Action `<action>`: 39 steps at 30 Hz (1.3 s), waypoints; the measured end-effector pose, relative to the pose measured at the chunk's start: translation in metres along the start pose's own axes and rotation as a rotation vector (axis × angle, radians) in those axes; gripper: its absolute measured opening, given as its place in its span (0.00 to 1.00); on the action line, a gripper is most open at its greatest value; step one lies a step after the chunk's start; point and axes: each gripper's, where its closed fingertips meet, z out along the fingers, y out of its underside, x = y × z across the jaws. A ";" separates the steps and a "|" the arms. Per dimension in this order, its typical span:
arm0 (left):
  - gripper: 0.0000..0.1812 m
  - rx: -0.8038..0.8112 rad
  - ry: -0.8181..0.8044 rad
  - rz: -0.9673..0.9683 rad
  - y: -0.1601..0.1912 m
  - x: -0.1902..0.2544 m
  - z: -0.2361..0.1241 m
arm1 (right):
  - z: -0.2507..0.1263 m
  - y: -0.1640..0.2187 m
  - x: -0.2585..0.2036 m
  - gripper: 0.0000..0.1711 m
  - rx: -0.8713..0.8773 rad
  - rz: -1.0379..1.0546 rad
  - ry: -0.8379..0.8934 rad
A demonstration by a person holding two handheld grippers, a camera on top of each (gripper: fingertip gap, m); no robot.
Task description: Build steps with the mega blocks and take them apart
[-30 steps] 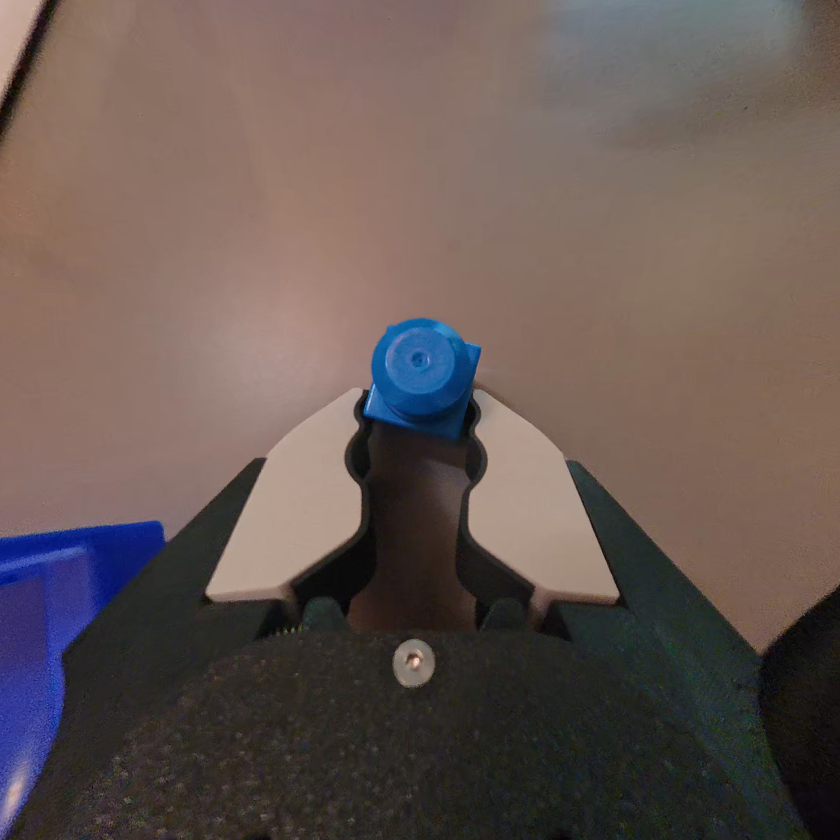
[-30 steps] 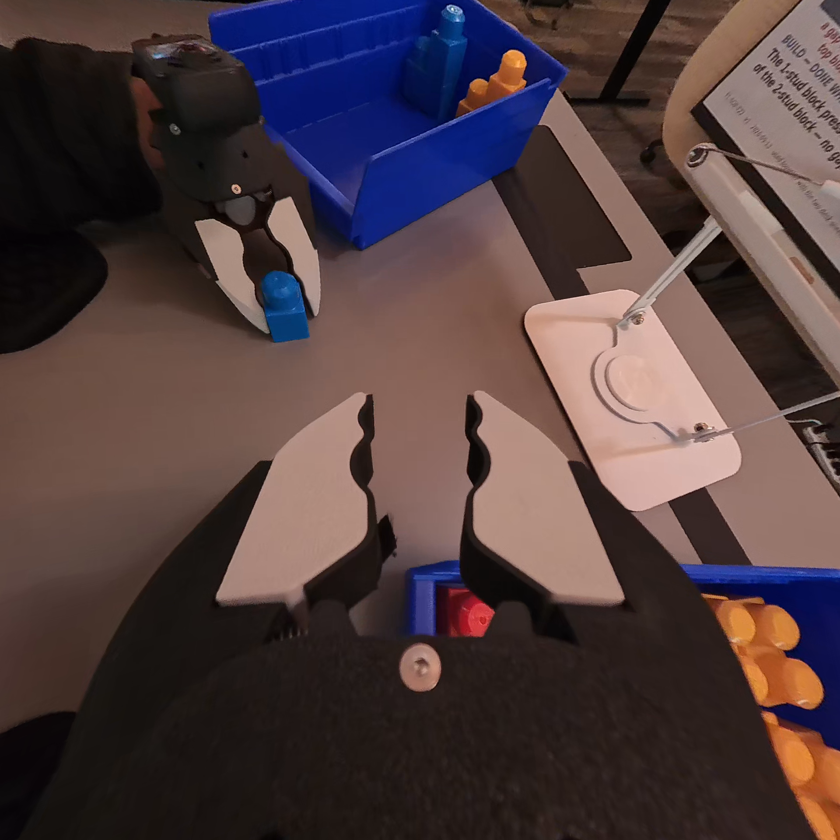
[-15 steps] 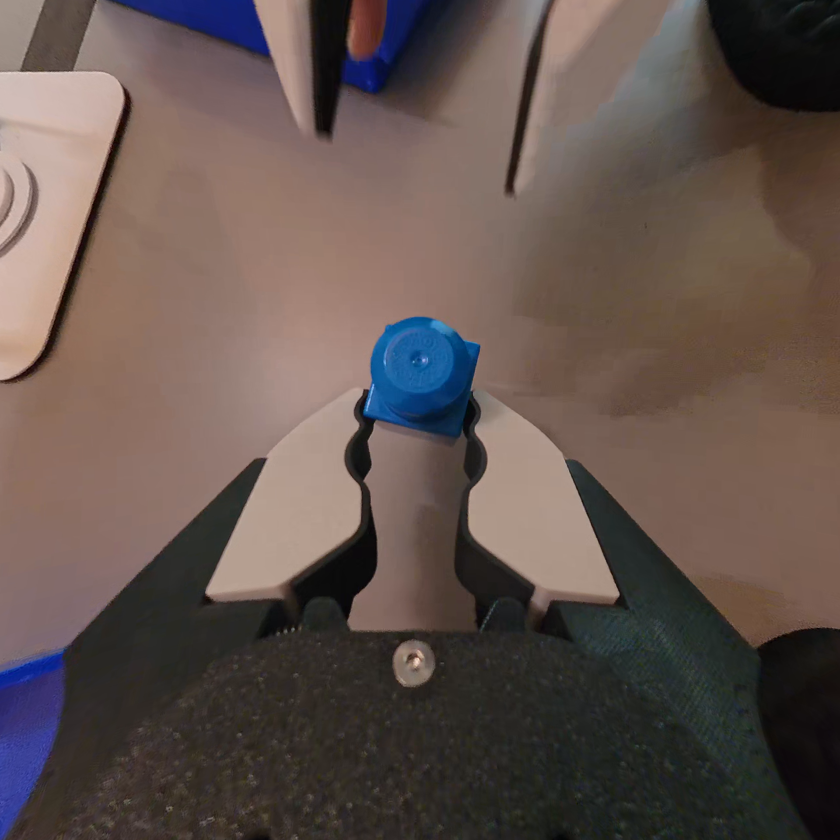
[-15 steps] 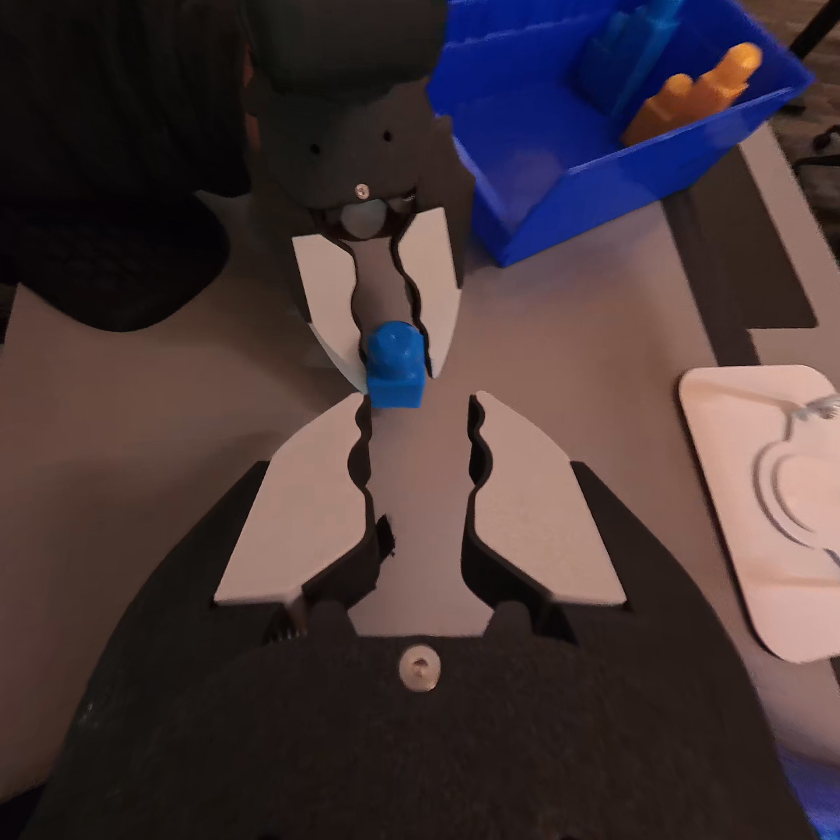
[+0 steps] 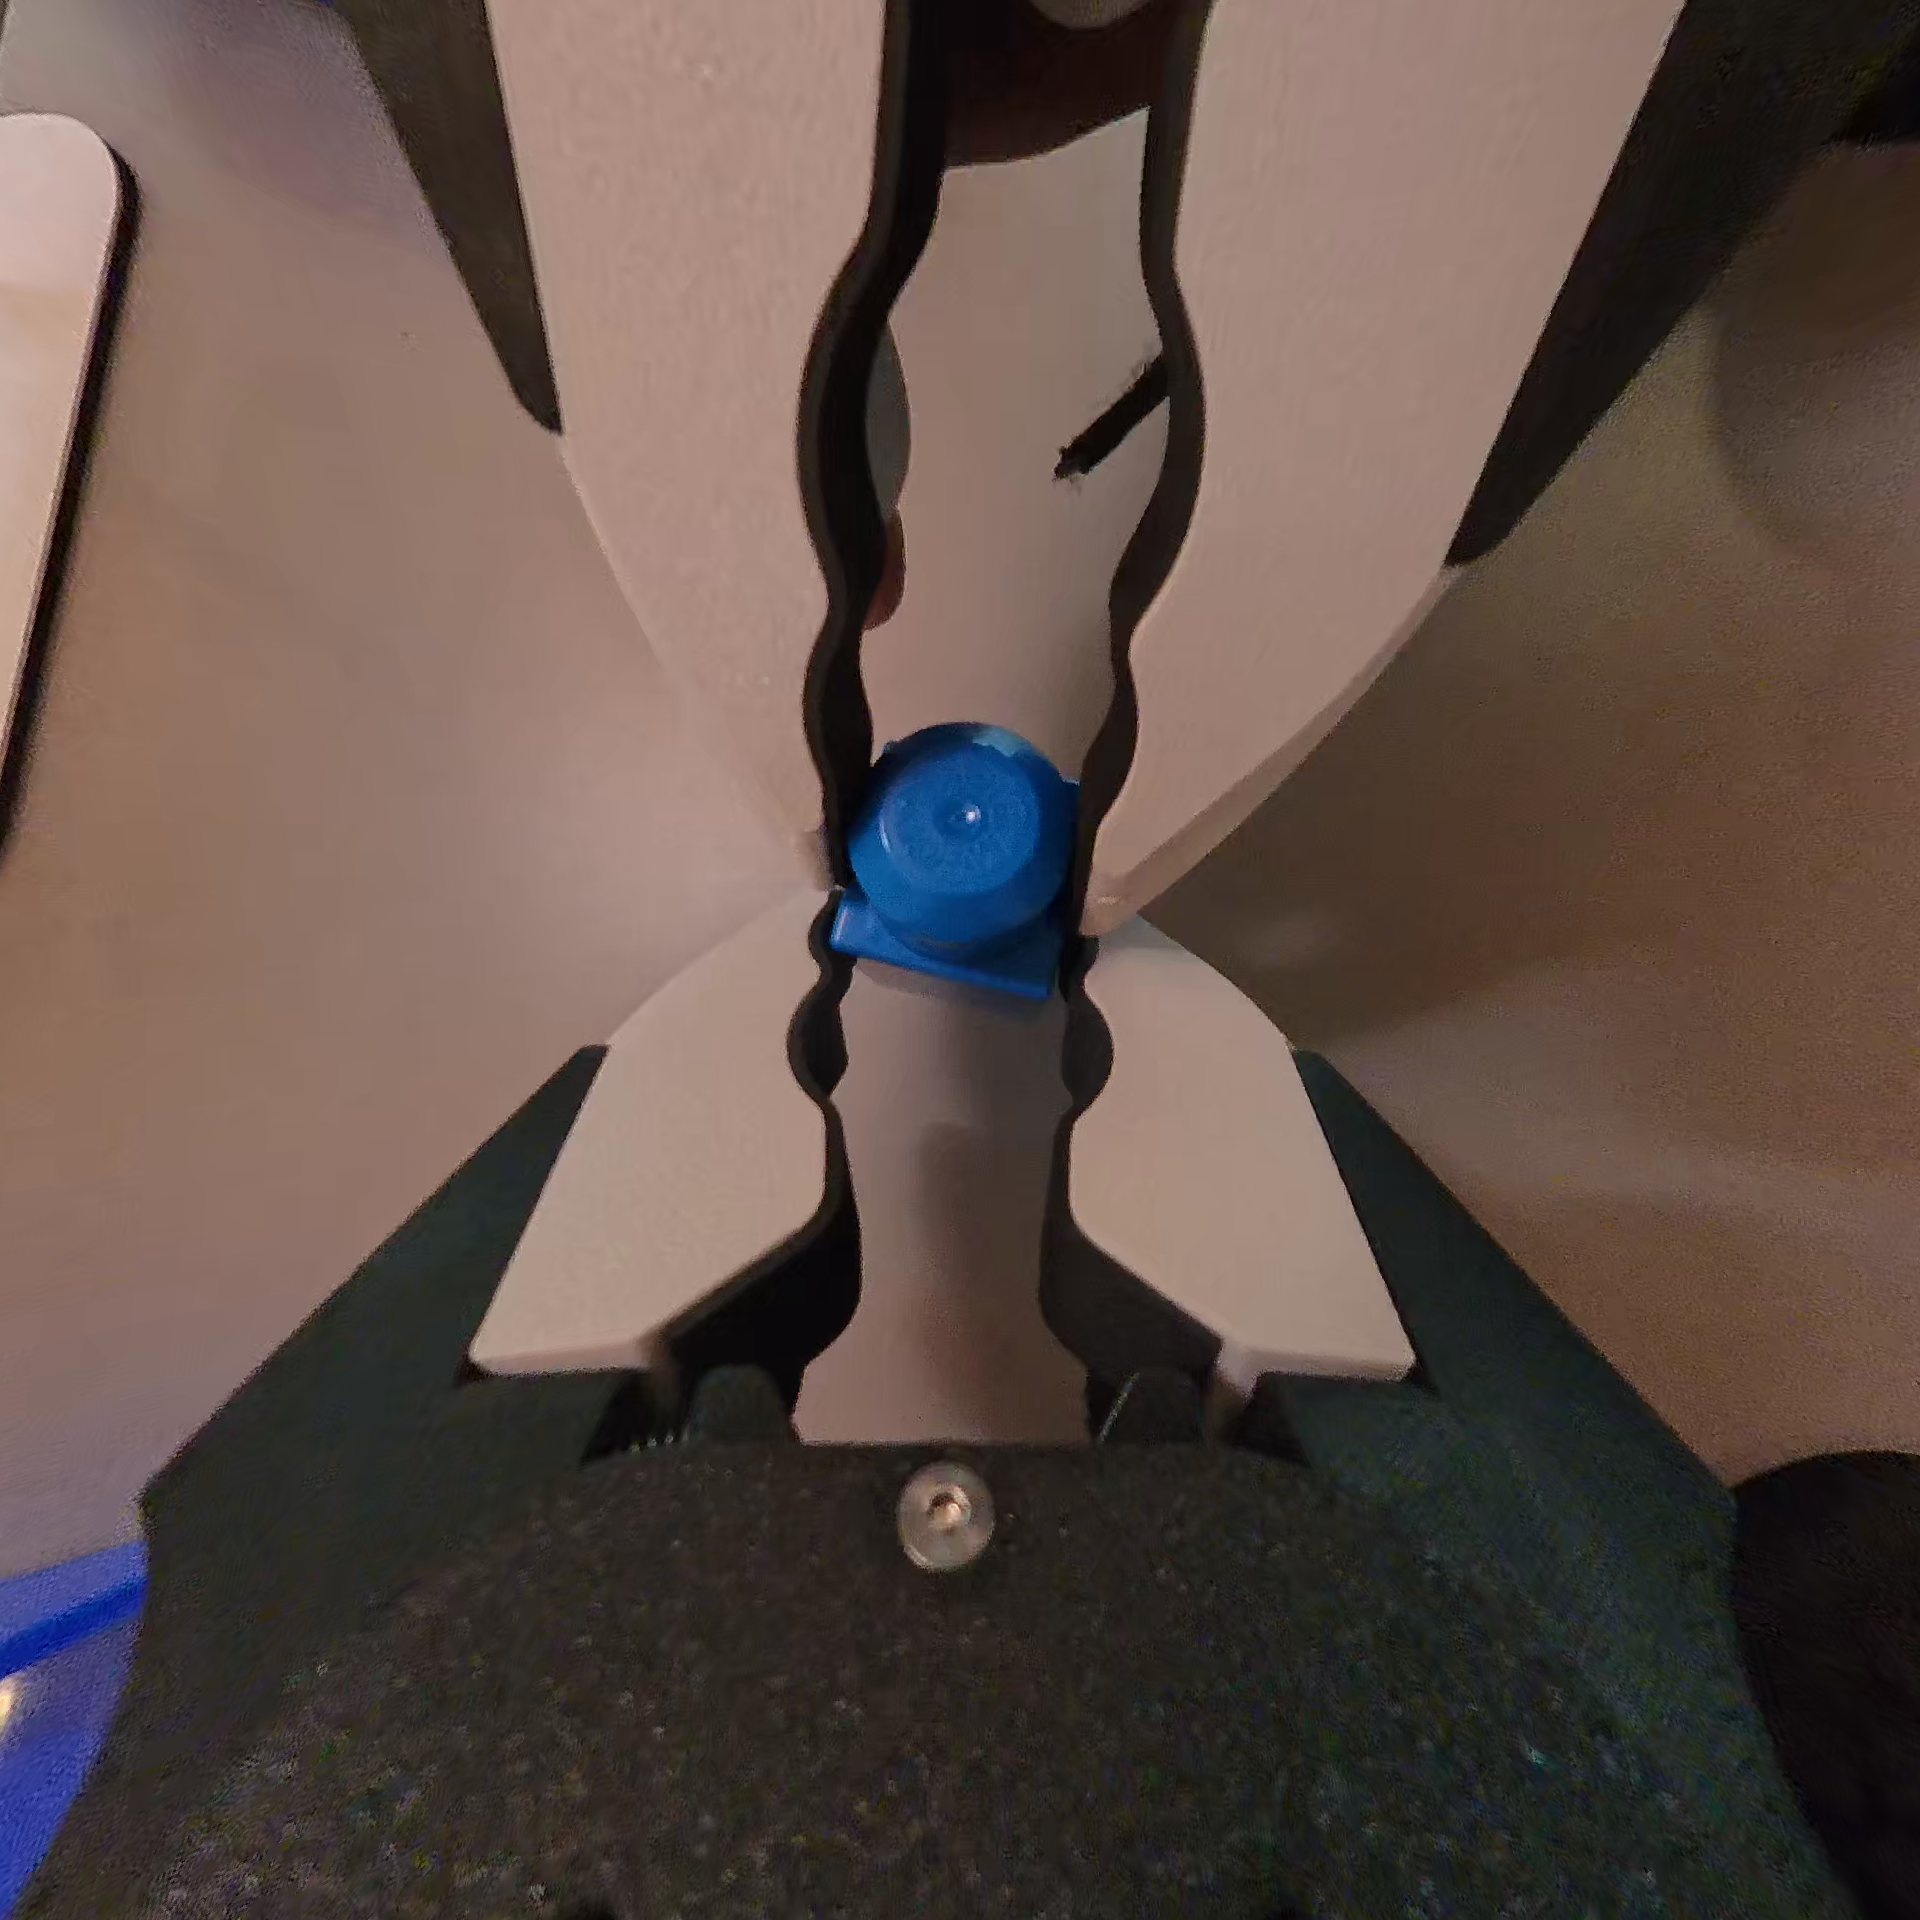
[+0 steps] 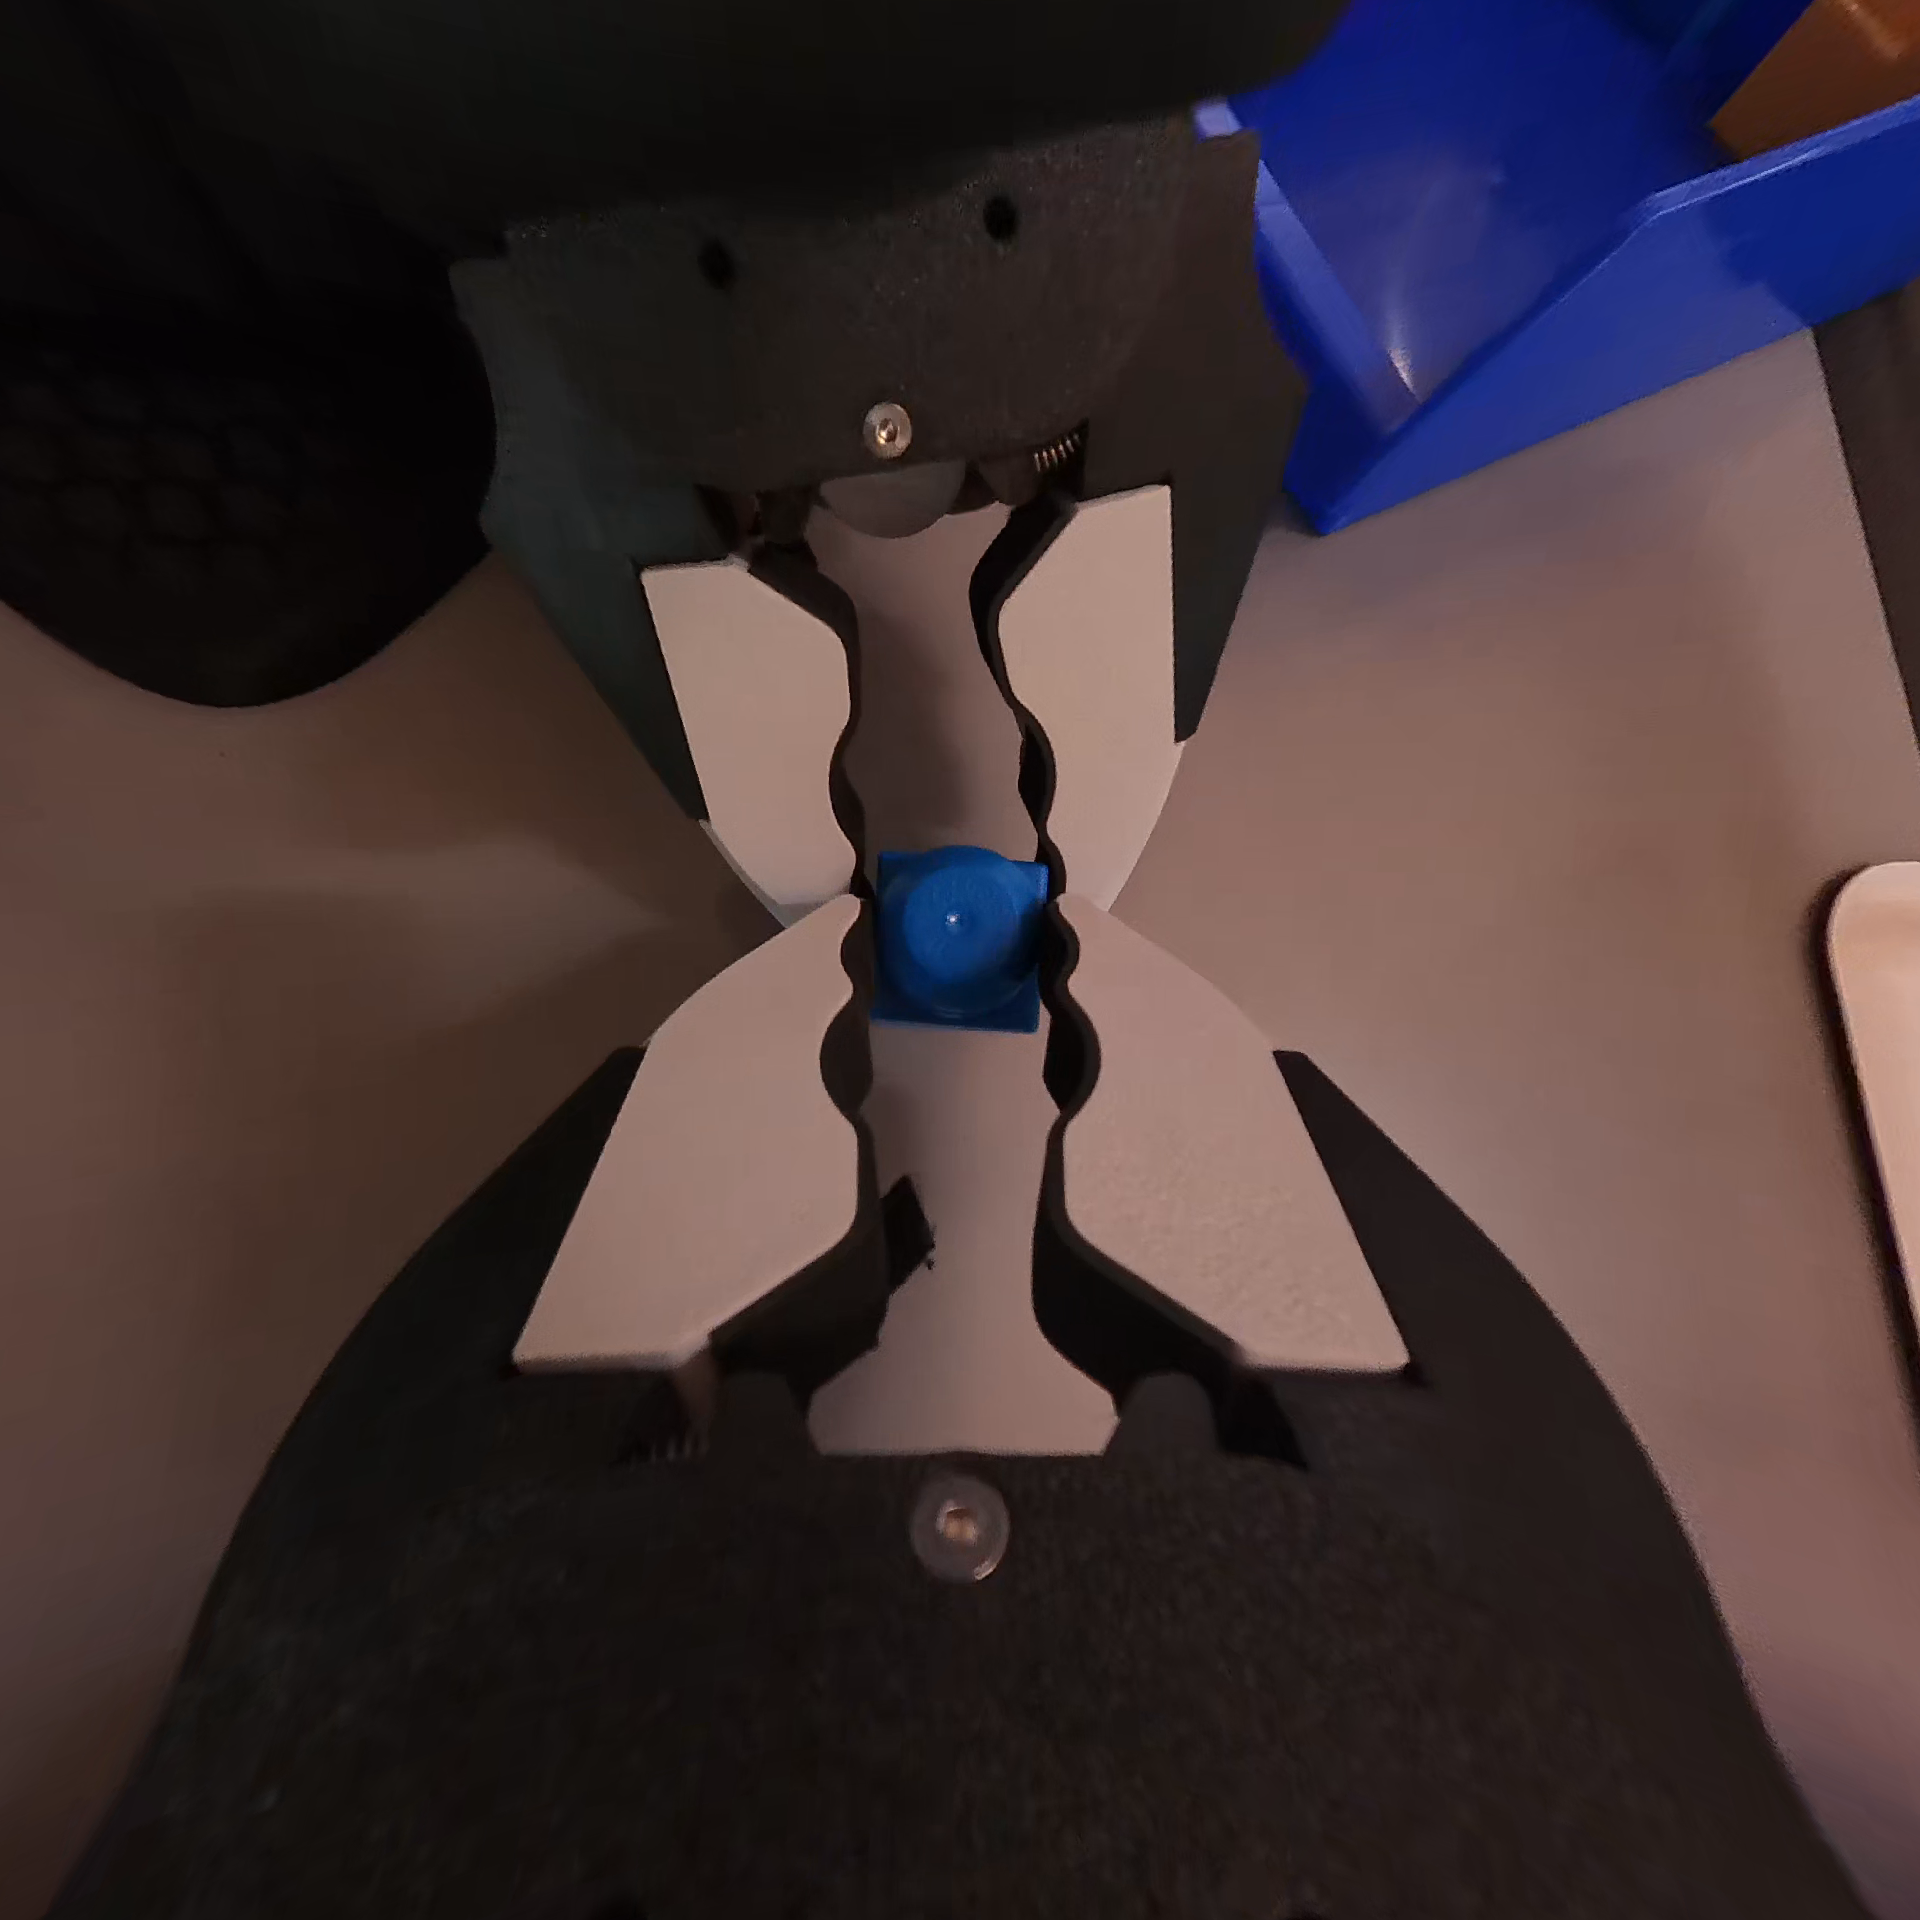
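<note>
Left wrist view: single-stud blue block (image 5: 951,871) upright on the desk (image 5: 312,831), stud up, pinched at its near base corners by the left gripper (image 5: 948,956). Fingers clenched on it, tips touching both side faces.

Right wrist view: same blue block (image 6: 958,940) sits between the tips of the right gripper (image 6: 956,966), which meets the left gripper (image 6: 951,878) head-on, tip to tip. Right fingers bracket the block closely; actual contact cannot be told from either view, so grasped or just alongside stays unresolved.

Nothing stacked on the block, nothing under it but desk. No steps visible on the open desk surface.

Outward: blue bin (image 6: 1558,312) near the desk's far-right side in the right wrist view, a brownish-orange piece (image 6: 1829,114) showing at its top edge. White plate (image 6: 1870,1143) cut off at the right border. Dark black mass (image 6: 208,468) far left, not identifiable.

Progress judgement: early or between cycles. Only one loose block in play, no second piece mated. Looks like a handover or a joint steadying of the block. Stacking and later pulling apart both seem left to do, as far as shown.
</note>
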 end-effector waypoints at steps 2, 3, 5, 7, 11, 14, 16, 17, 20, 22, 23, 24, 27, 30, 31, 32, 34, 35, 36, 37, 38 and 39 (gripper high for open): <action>0.21 0.027 0.008 0.007 -0.004 0.001 -0.001 | -0.005 0.000 -0.001 0.17 0.008 0.008 -0.010; 0.21 0.051 0.010 0.007 -0.007 0.001 -0.003 | -0.009 0.000 0.000 0.17 0.016 0.013 -0.012; 0.20 0.110 0.006 0.000 -0.013 -0.001 -0.008 | -0.020 0.000 0.004 0.17 0.020 0.013 0.000; 0.25 0.204 -0.023 -0.025 -0.021 -0.010 -0.016 | -0.041 -0.001 0.014 0.17 0.040 0.024 0.024; 0.24 0.424 -0.084 -0.154 -0.040 -0.036 -0.043 | -0.102 0.000 0.052 0.17 0.061 0.046 0.131; 0.19 0.546 -0.184 -0.202 -0.047 -0.057 -0.063 | -0.148 0.016 0.085 0.17 0.021 0.066 0.227; 0.17 0.634 -0.252 -0.246 -0.049 -0.071 -0.077 | -0.175 0.035 0.106 0.17 -0.026 0.089 0.289; 0.15 0.673 -0.281 -0.269 -0.049 -0.077 -0.083 | -0.187 0.046 0.115 0.17 -0.052 0.104 0.319; 0.07 0.770 -0.391 -0.318 -0.046 -0.095 -0.105 | -0.215 0.081 0.138 0.17 -0.126 0.156 0.383; 0.01 0.831 -0.456 -0.345 -0.044 -0.104 -0.119 | -0.225 0.107 0.146 0.17 -0.173 0.195 0.398; 0.00 0.856 -0.492 -0.359 -0.042 -0.108 -0.126 | -0.227 0.119 0.148 0.17 -0.195 0.210 0.396; 0.00 0.879 -0.531 -0.373 -0.041 -0.112 -0.133 | -0.228 0.131 0.149 0.17 -0.215 0.224 0.391; 0.00 0.920 -0.615 -0.396 -0.035 -0.120 -0.147 | -0.223 0.163 0.149 0.17 -0.272 0.251 0.363; 0.00 0.930 -0.653 -0.405 -0.032 -0.124 -0.152 | -0.213 0.188 0.146 0.17 -0.313 0.267 0.321; 0.00 0.929 -0.658 -0.406 -0.031 -0.124 -0.153 | -0.209 0.195 0.145 0.17 -0.323 0.269 0.305; 0.00 0.928 -0.666 -0.403 -0.031 -0.125 -0.153 | -0.204 0.201 0.144 0.17 -0.329 0.273 0.288; 0.00 0.916 -0.668 -0.391 -0.031 -0.124 -0.151 | -0.197 0.210 0.142 0.17 -0.353 0.279 0.268; 0.00 0.911 -0.670 -0.388 -0.031 -0.124 -0.150 | -0.194 0.214 0.142 0.17 -0.362 0.282 0.260; 0.00 0.907 -0.671 -0.383 -0.031 -0.124 -0.149 | -0.190 0.217 0.141 0.17 -0.368 0.289 0.247; 0.00 0.903 -0.670 -0.379 -0.031 -0.124 -0.148 | -0.186 0.219 0.140 0.17 -0.376 0.297 0.234; 0.00 0.897 -0.672 -0.376 -0.030 -0.124 -0.147 | -0.183 0.222 0.139 0.17 -0.388 0.301 0.225; 0.00 0.892 -0.674 -0.372 -0.030 -0.124 -0.146 | -0.181 0.225 0.139 0.17 -0.397 0.301 0.218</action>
